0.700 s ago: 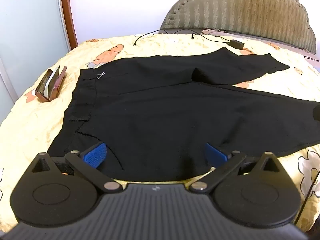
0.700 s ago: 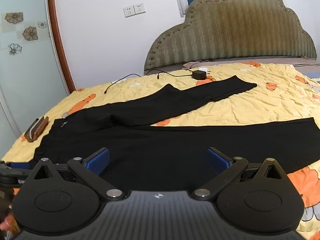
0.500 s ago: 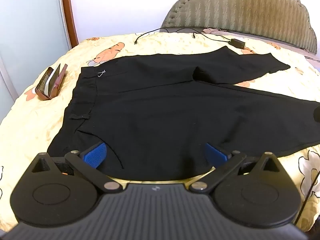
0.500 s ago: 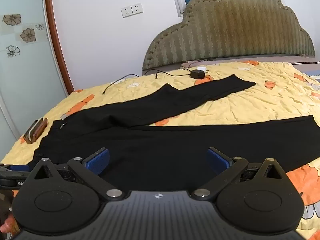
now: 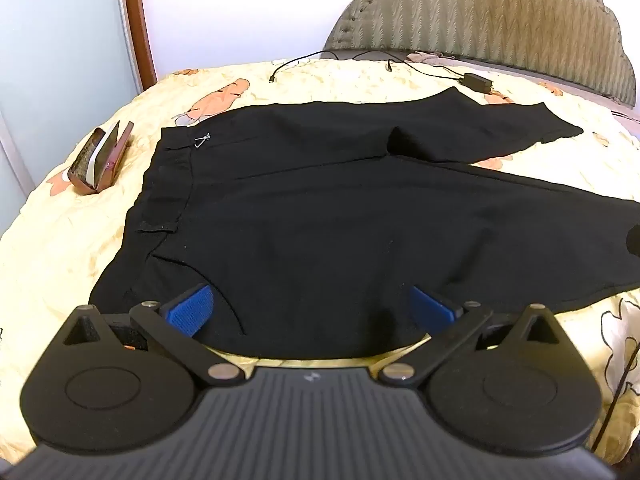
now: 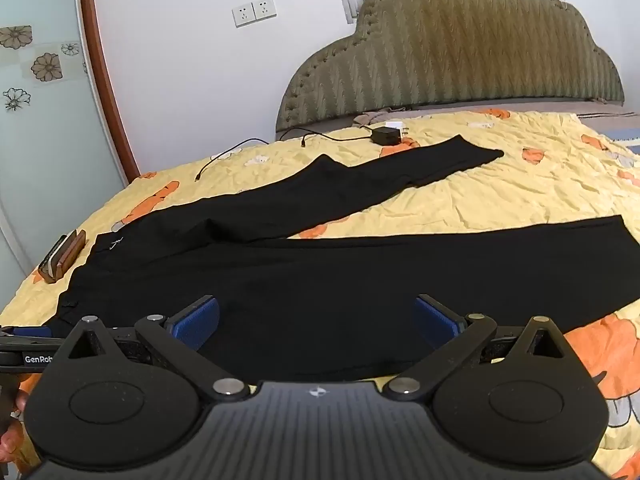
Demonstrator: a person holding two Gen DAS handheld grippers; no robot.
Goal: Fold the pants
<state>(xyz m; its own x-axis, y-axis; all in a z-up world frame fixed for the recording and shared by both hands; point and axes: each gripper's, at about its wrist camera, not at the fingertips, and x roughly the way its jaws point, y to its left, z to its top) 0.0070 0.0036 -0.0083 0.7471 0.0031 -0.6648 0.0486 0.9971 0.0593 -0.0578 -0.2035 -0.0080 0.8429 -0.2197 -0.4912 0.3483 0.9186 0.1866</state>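
Black pants [image 5: 320, 220] lie flat on a yellow flowered bedspread, waistband to the left, the two legs spread apart to the right. They also show in the right wrist view [image 6: 340, 276]. My left gripper [image 5: 312, 310] is open and empty, just above the near edge of the pants close to the waistband. My right gripper [image 6: 316, 320] is open and empty over the near edge of the nearer leg. The left gripper's tip [image 6: 24, 340] shows at the left edge of the right wrist view.
A brown case [image 5: 100, 160] lies left of the waistband on the bedspread [image 5: 60, 240]. A black charger [image 6: 386, 135] with cables lies near the padded headboard [image 6: 460, 64]. The bed's left edge runs beside a glass door [image 6: 36, 120].
Both views have shifted slightly; the grippers drifted a little over the pants. Both stay open. The pants have not moved.
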